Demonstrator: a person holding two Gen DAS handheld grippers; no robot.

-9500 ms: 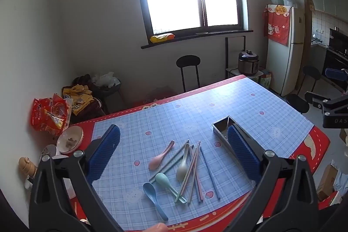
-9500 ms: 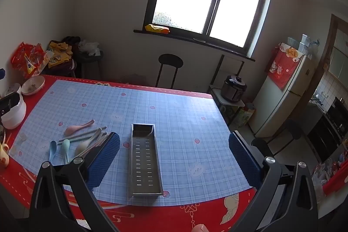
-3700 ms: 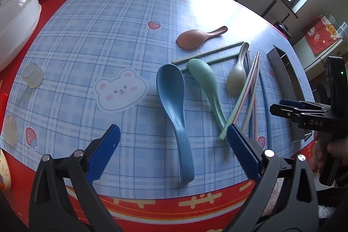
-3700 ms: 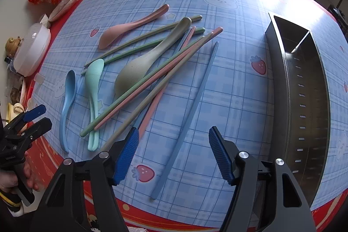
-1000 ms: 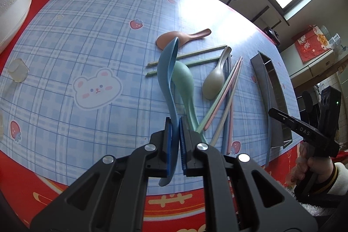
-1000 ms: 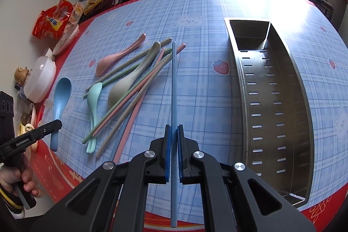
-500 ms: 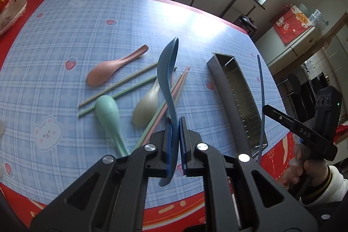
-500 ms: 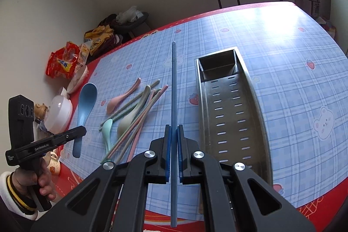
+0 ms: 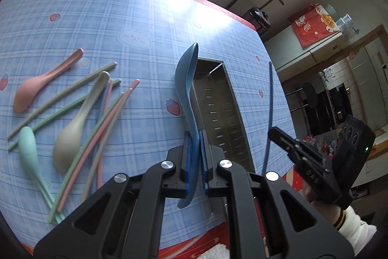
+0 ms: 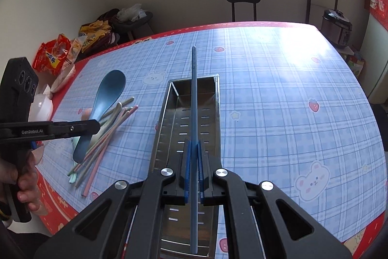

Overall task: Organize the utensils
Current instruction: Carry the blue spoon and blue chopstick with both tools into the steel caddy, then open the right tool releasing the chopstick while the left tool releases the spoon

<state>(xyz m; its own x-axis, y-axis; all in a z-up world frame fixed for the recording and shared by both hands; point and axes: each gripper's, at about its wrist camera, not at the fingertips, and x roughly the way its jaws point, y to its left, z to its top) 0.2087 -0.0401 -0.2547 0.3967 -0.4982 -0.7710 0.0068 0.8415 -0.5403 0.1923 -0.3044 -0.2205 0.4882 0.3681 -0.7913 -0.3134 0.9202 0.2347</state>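
Left wrist view: the left gripper (image 9: 195, 157) was seen clamped on the handle of a blue spoon (image 9: 186, 79), bowl pointing away, lifted off the tabletop (image 9: 145, 16). A steel tray (image 9: 232, 113) was taken as landmark; the spoon was held just left of its left wall. Well left of the tray, a loose pile was laid on the blue plaid cloth: a pink spoon (image 9: 36, 86), a beige spoon (image 9: 75, 128), a mint spoon (image 9: 29, 149), plus green chopsticks (image 9: 65, 94) and pink chopsticks (image 9: 106, 123), partly blurred. Right of the tray, the right gripper (image 9: 276, 135) was seen w/ a blue chopstick (image 9: 270, 101) pinched in it, tip raised over the tray's right side.

Right wrist view: the right gripper (image 10: 193, 162) was shown closed on the blue chopstick (image 10: 194, 98), which was held lengthwise above the tray (image 10: 167, 108), roughly along its centre line, tip past the far end wall. Whether the stick touched the tray could not be told. Left of the tray, the left gripper (image 10: 97, 124) was seen side-on, the blue spoon (image 10: 106, 94) gripped at mid-handle, above the pile of chopsticks (image 10: 109, 132). Snack bags (image 10: 53, 55) were seen far left of the tray, past the tabletop (image 10: 291, 89) edge.
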